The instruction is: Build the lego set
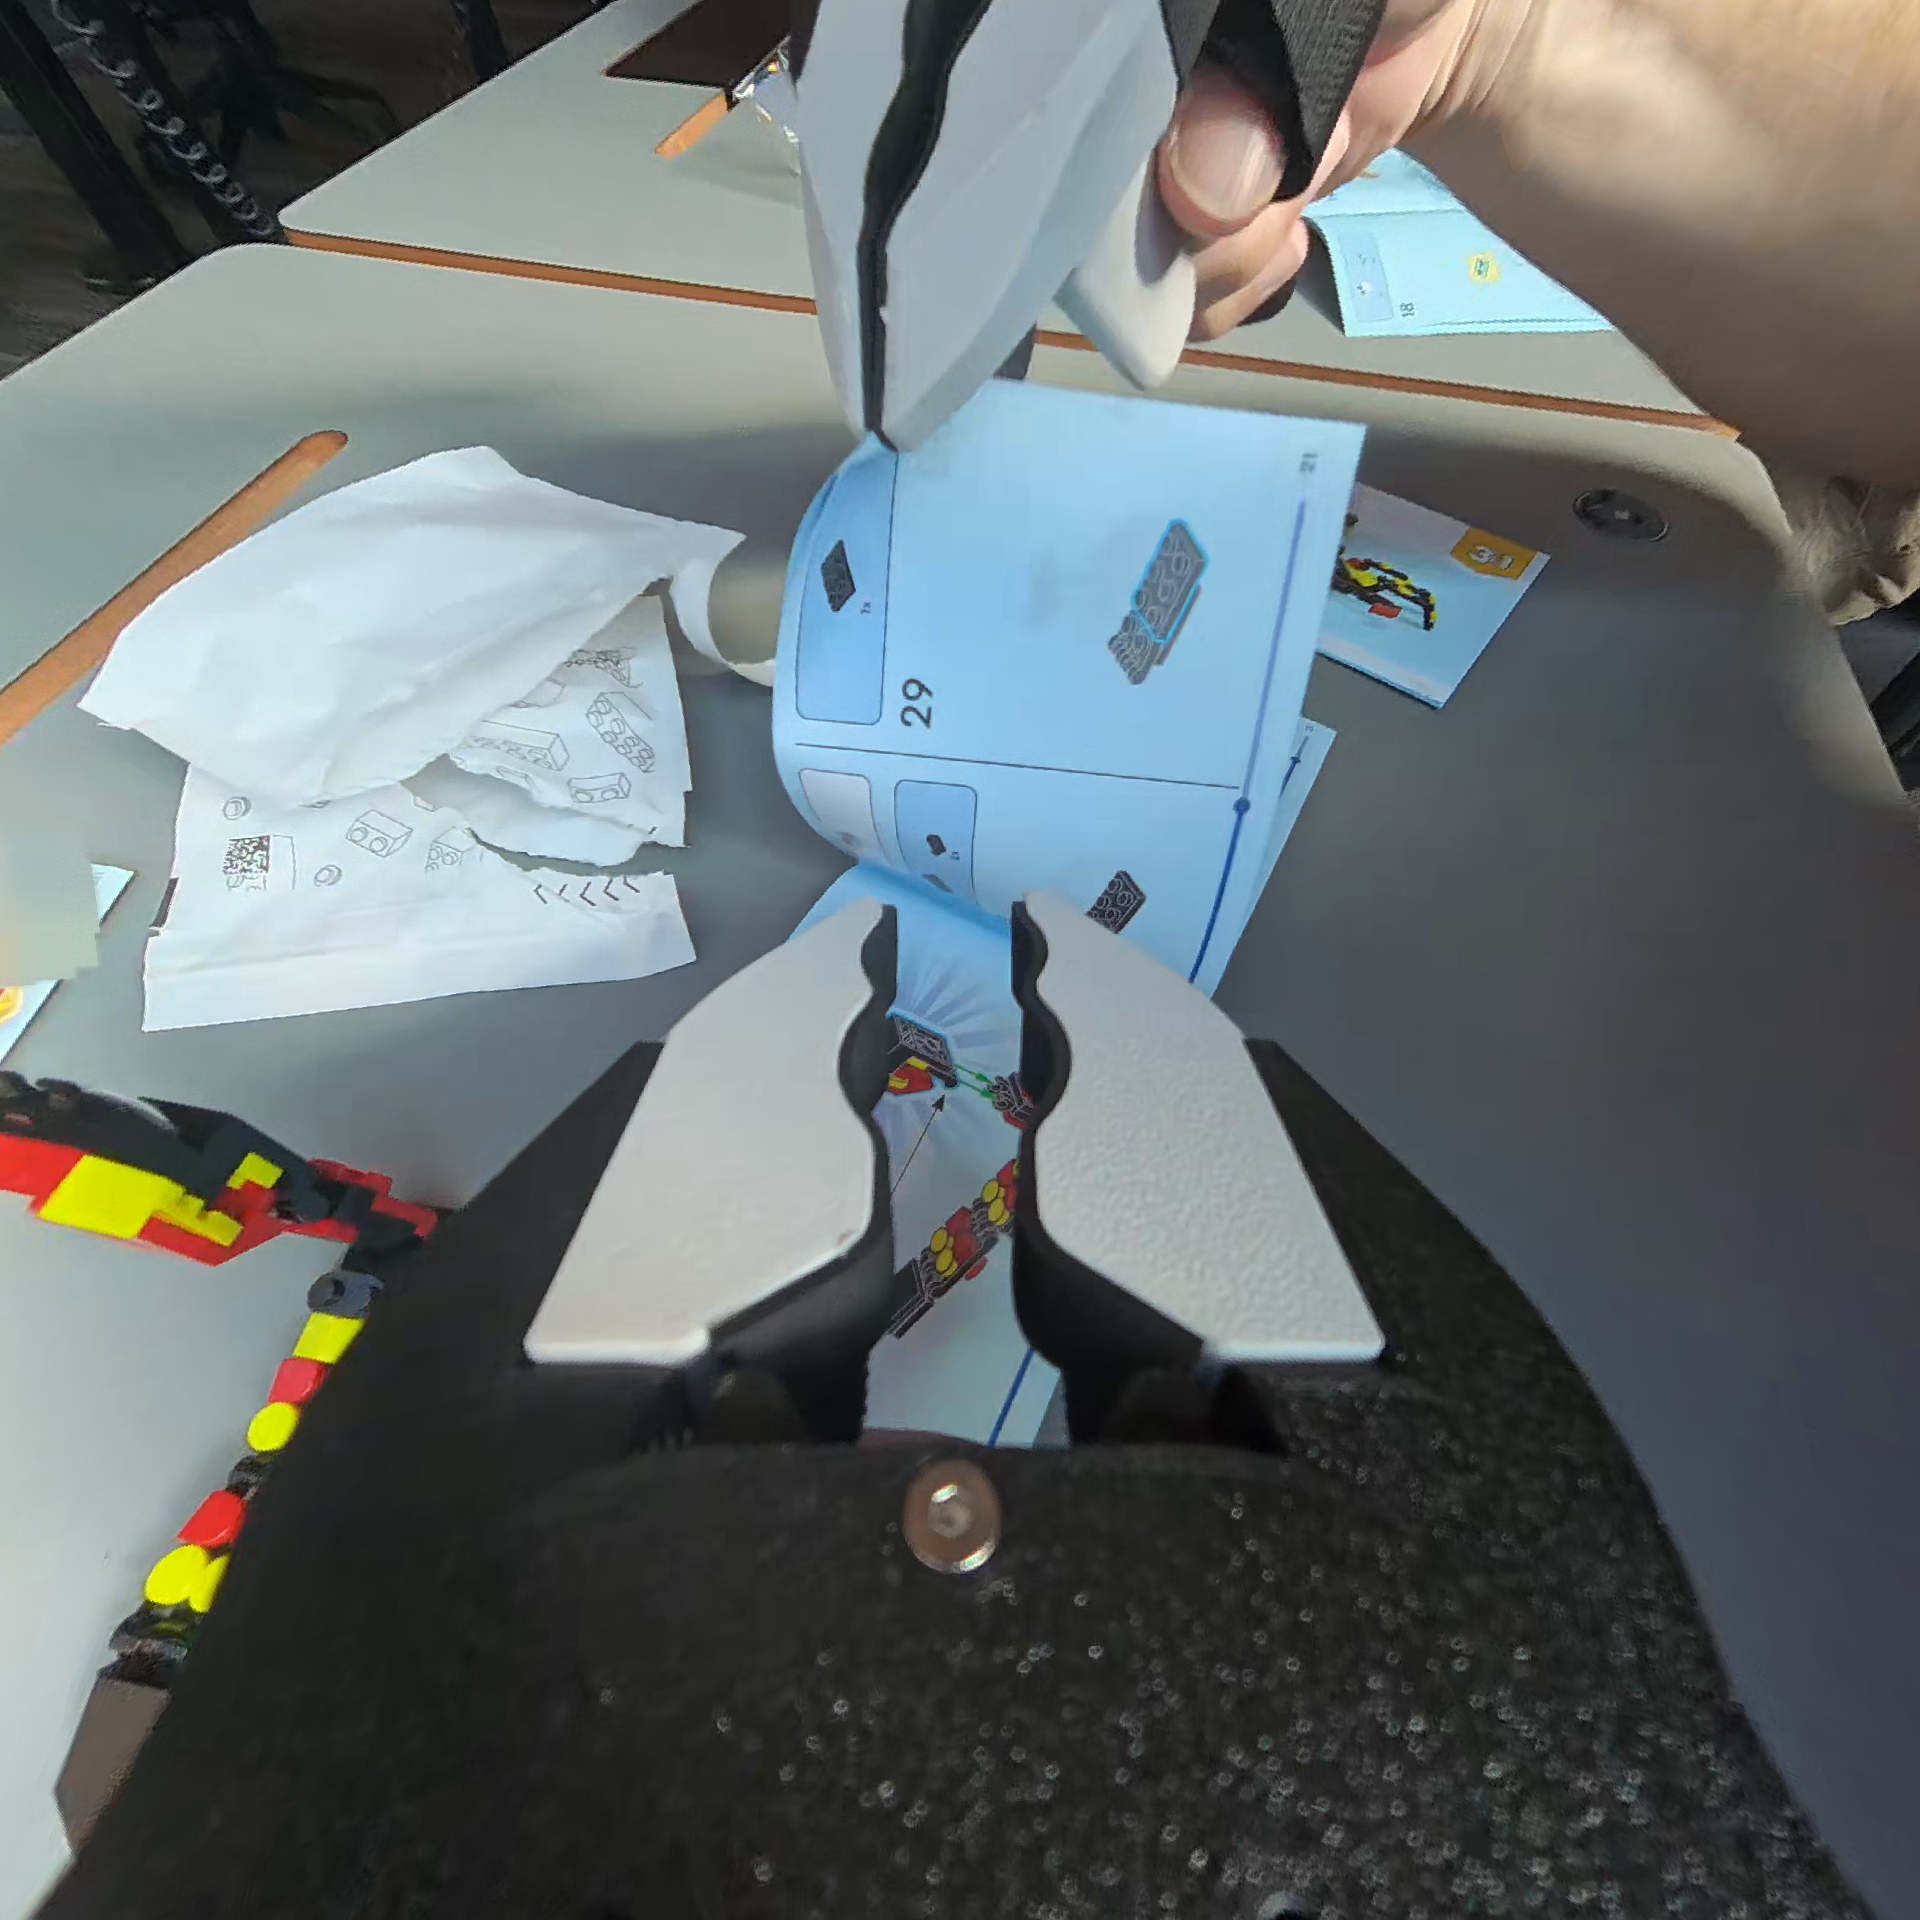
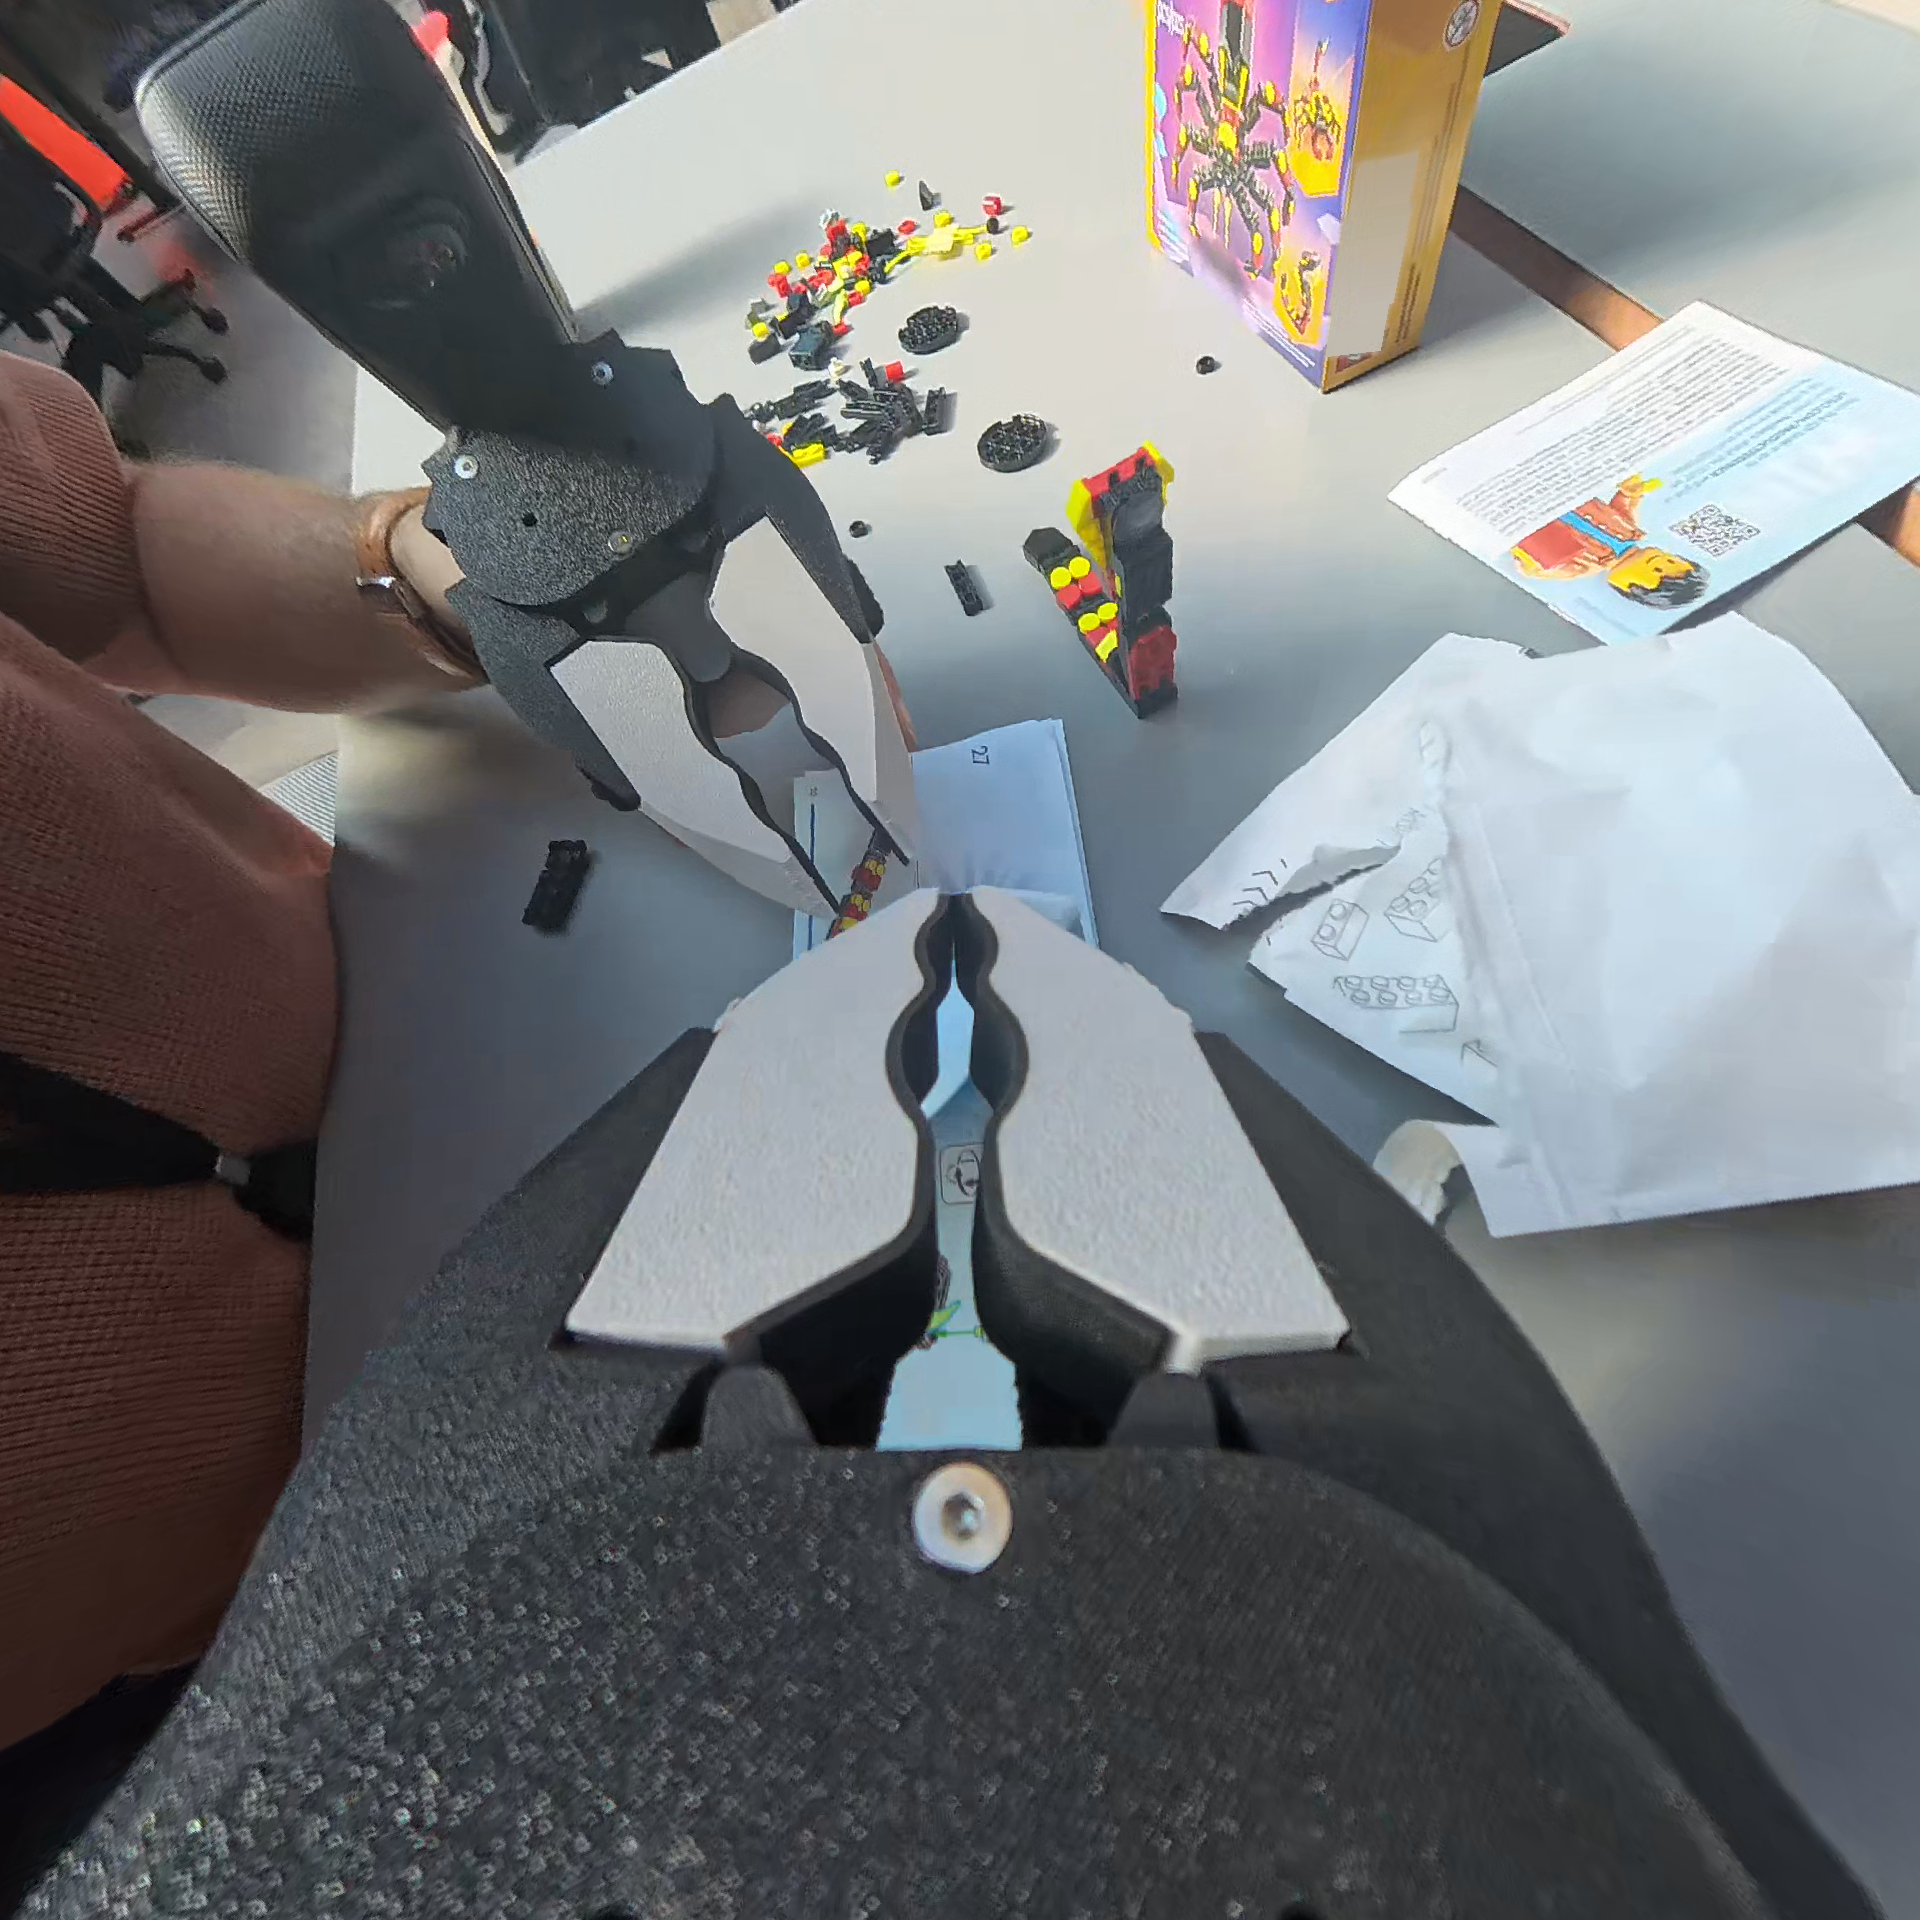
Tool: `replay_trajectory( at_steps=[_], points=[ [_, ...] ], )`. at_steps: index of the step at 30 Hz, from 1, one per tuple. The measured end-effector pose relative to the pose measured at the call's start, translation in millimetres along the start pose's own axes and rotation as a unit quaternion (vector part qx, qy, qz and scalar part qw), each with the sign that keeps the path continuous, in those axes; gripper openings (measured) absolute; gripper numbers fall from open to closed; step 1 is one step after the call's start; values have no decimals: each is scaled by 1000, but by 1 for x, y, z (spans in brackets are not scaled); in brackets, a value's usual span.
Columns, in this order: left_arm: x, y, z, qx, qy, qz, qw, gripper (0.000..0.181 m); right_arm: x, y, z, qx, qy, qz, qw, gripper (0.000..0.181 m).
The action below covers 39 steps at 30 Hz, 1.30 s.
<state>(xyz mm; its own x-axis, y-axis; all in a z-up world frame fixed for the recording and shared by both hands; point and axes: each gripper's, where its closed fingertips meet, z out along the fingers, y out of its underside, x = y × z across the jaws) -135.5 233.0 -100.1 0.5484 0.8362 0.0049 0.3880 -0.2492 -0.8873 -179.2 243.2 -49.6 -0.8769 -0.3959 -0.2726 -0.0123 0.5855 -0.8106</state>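
The blue instruction booklet (image 1: 1049,623) lies open on the grey table (image 1: 1558,1039). My right gripper (image 1: 879,431) comes in from above, shut on the edge of a page, and the page is lifted and curled. In the right wrist view my right gripper (image 2: 951,906) pinches that page (image 2: 997,810). My left gripper (image 1: 953,914) is open and empty, its tips over the lower page of the booklet. It shows in the right wrist view (image 2: 868,883) too, at the booklet's left edge. A partly built red, yellow and black model (image 1: 156,1195) (image 2: 1127,582) lies on the table.
A torn white paper bag (image 1: 395,727) (image 2: 1610,914) lies beside the booklet. Several loose pieces (image 2: 862,312) are scattered farther back, near the set's box (image 2: 1320,177). A printed leaflet (image 2: 1662,468) and two small black bricks (image 2: 556,883) (image 2: 966,587) lie around. Another booklet (image 1: 1434,592) lies behind. There is about 7 cm between the tips of the two grippers.
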Motion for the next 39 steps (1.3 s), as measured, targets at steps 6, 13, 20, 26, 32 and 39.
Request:
replay_trajectory(
  at_steps=[6,13,20,26,32,39],
  points=[
    [-8,9,-7,7,-9,-26,1000,21,-4,-20,19,19,-21,14,1000,0],
    [-13,17,-6,-7,-17,-31,999,20,-11,-36,40,86,-54,44,994,0],
    [-10,14,-4,8,0,-43,999,19,-15,-44,52,148,-45,57,986,9],
    [-5,5,-12,45,45,-83,995,19,-27,-8,24,164,75,8,984,19],
    [7,-5,-21,95,106,-125,982,19,-71,19,52,105,137,-84,982,33],
    [11,-14,-29,101,100,-109,984,17,-81,-5,50,128,188,-170,959,11]
  ],
)
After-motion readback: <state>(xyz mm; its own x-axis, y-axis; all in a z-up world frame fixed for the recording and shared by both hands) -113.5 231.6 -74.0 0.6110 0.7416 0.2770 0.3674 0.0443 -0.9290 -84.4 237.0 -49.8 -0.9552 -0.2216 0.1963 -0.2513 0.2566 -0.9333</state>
